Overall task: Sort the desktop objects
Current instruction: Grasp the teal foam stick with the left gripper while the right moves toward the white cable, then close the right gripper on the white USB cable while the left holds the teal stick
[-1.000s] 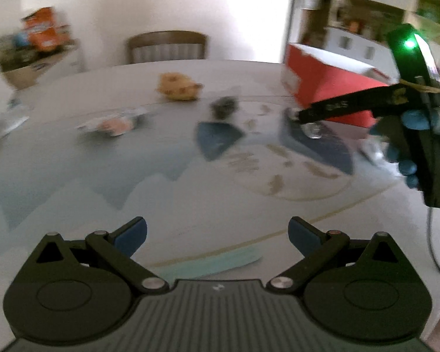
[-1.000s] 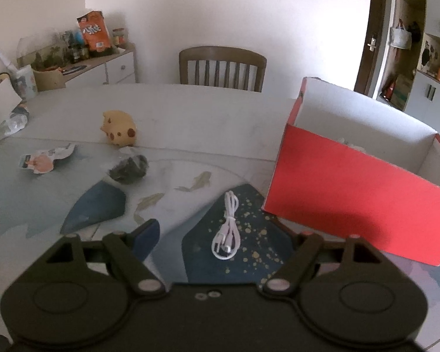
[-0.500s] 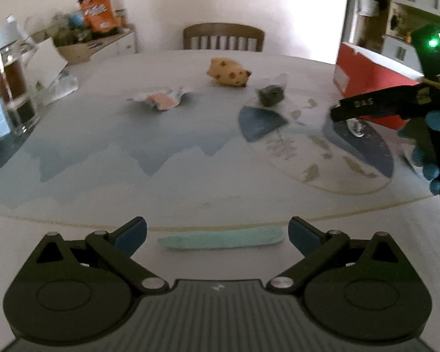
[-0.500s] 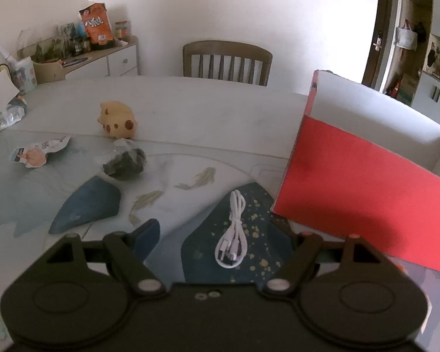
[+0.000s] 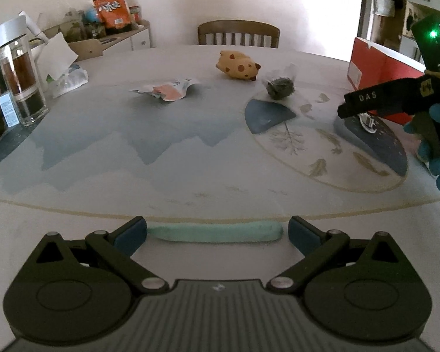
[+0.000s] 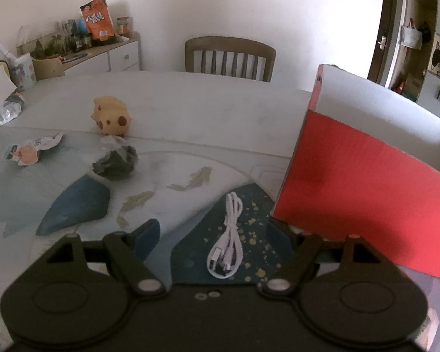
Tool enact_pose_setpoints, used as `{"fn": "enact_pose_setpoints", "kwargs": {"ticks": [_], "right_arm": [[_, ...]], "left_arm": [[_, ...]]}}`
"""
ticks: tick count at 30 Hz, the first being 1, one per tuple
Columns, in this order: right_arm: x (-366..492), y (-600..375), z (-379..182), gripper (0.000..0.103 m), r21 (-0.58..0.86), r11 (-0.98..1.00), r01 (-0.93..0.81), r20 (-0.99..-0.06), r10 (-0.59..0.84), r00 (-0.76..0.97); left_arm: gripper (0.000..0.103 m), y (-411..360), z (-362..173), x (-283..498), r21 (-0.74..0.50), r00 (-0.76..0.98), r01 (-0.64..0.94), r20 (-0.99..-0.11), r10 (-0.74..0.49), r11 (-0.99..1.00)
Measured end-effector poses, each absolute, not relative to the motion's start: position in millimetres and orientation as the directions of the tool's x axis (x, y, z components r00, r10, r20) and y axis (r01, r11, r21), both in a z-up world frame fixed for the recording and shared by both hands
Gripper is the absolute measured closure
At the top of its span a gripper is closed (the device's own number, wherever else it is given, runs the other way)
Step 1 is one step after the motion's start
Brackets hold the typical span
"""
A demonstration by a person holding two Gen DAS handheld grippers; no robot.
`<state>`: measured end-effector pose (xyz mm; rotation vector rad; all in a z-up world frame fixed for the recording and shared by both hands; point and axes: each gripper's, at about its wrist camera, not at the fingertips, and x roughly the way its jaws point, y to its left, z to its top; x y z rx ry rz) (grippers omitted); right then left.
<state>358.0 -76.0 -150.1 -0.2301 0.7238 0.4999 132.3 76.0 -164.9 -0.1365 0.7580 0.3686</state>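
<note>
A pale teal strip [image 5: 215,232] lies flat on the table between the spread fingers of my left gripper [image 5: 217,233], which is open and not pressing it. A coiled white USB cable [image 6: 227,240] lies on the dark blue patch of the mat between the wide-open fingers of my right gripper [image 6: 217,234]. The right gripper [image 5: 375,102] also shows at the right edge of the left wrist view, over the cable. Farther back sit a yellow spotted toy [image 5: 239,66] [image 6: 111,116], a clear bag of dark stuff [image 5: 279,83] [image 6: 116,161] and a crumpled snack wrapper [image 5: 168,89] [image 6: 29,151].
An open red box [image 6: 363,187] [image 5: 381,64] stands right of the cable. A glass bottle [image 5: 19,73] and a tissue pack [image 5: 66,72] stand at the table's left. A wooden chair [image 6: 230,57] sits behind the table, a sideboard [image 6: 102,55] with jars and a snack bag far left.
The left view has swung left and dipped, so the teal strip now lies level between its fingers. The right gripper has come closer to the cable, which now lies between its fingertips.
</note>
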Motion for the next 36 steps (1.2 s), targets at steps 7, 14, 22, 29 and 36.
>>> {"fn": "enact_pose_setpoints", "kwargs": {"ticks": [7, 14, 22, 29, 36], "right_arm": [[364.6, -78.3, -158.5, 0.033, -0.006, 0.863, -0.505, -0.705, 0.354, 0.614], [362.8, -78.1, -158.2, 0.046, 0.010, 0.859, -0.513, -0.700, 0.372, 0.610], [359.3, -80.2, -155.4, 0.078, 0.005, 0.860, -0.510, -0.696, 0.369, 0.616], [358.7, -82.5, -150.0, 0.086, -0.021, 0.862, -0.506, -0.694, 0.352, 0.629], [354.7, -85.2, -143.4, 0.087, -0.025, 0.861, -0.509, -0.683, 0.357, 0.638]], "left_arm": [[0.000, 75.0, -166.2, 132.1, 0.012, 0.672, -0.382, -0.683, 0.287, 0.924], [0.005, 76.6, -165.2, 132.0, 0.008, 0.682, -0.371, -0.677, 0.278, 0.929], [0.005, 79.0, -163.4, 134.6, -0.008, 0.689, -0.350, -0.680, 0.251, 0.937], [0.005, 80.4, -162.3, 140.2, -0.025, 0.693, -0.333, -0.684, 0.227, 0.943], [0.005, 81.9, -160.8, 144.7, -0.036, 0.692, -0.325, -0.690, 0.212, 0.945]]}}
